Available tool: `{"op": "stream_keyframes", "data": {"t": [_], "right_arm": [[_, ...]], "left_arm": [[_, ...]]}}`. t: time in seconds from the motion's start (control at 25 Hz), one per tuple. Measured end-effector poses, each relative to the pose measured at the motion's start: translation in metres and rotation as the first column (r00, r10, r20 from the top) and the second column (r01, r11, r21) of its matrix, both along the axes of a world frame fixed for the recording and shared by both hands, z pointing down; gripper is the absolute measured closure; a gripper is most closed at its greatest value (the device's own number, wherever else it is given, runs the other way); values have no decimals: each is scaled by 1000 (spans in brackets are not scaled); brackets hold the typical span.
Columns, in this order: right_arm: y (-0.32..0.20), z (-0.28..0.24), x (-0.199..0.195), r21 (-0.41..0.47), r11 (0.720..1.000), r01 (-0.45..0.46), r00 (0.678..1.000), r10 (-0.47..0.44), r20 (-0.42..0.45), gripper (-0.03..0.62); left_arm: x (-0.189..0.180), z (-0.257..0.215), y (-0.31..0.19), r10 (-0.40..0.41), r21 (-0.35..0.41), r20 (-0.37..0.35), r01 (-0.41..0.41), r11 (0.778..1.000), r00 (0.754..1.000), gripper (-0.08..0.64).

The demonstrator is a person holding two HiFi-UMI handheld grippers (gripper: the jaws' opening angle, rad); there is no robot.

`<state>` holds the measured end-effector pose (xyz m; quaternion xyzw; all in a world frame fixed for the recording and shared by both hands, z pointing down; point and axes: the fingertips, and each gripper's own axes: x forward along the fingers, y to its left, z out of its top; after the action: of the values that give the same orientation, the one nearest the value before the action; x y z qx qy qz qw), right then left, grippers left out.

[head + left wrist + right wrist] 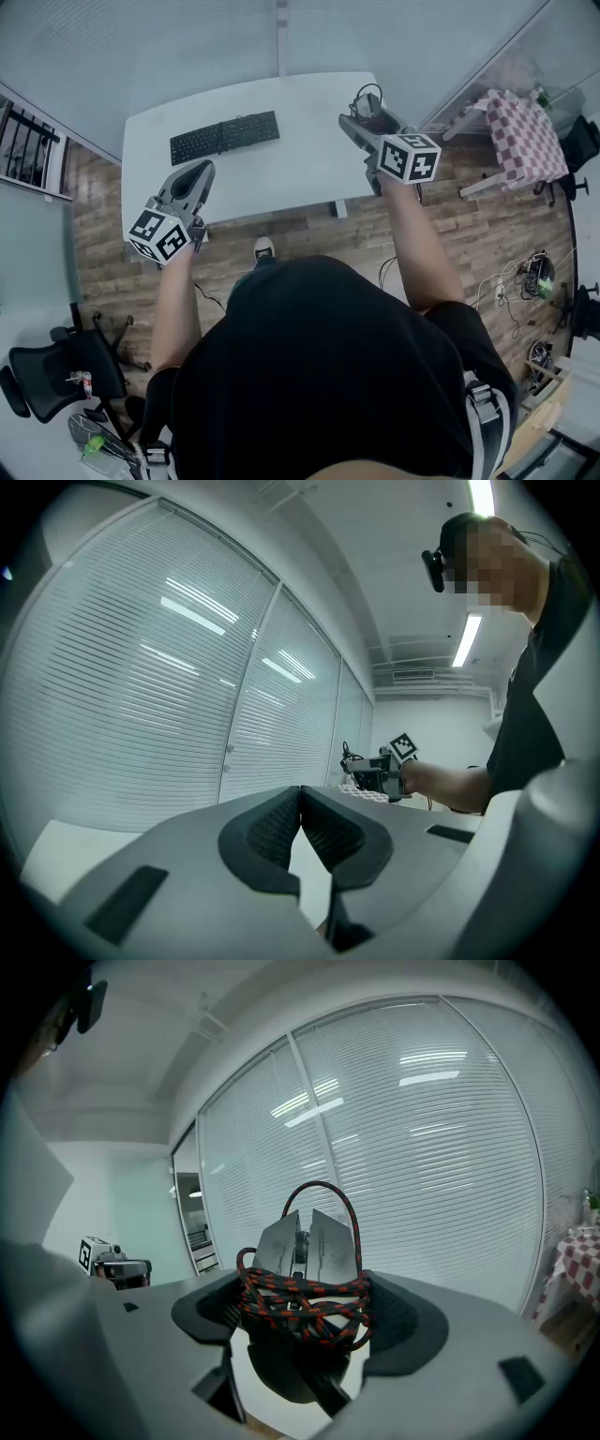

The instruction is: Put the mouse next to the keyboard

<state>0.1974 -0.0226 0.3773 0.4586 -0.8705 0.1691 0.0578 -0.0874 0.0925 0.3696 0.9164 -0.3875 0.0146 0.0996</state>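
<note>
- A grey mouse, partly hidden by its coiled red-and-black cable, is clamped in the right gripper, well right of the black keyboard.
- The left gripper is held near the keyboard, jaws pressed together, empty.

Head view overhead, looking down on desk, gripper views close, facing blinds.

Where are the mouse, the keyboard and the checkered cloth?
mouse (326,1241), right gripper view, on its grey right button.
keyboard (225,138), head view, on the middle of its keys.
checkered cloth (518,131), head view, on the middle of its top.
</note>
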Motion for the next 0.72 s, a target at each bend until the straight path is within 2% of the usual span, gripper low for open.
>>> {"op": "stream_keyframes", "data": {"t": [0.72], "right_arm": [[-29,14,-15,-28,1000,8,1000,-8,0,181]], "left_arm": [[-8,9,-33,14,-19,-4,-14,1000,1000,537]]}}
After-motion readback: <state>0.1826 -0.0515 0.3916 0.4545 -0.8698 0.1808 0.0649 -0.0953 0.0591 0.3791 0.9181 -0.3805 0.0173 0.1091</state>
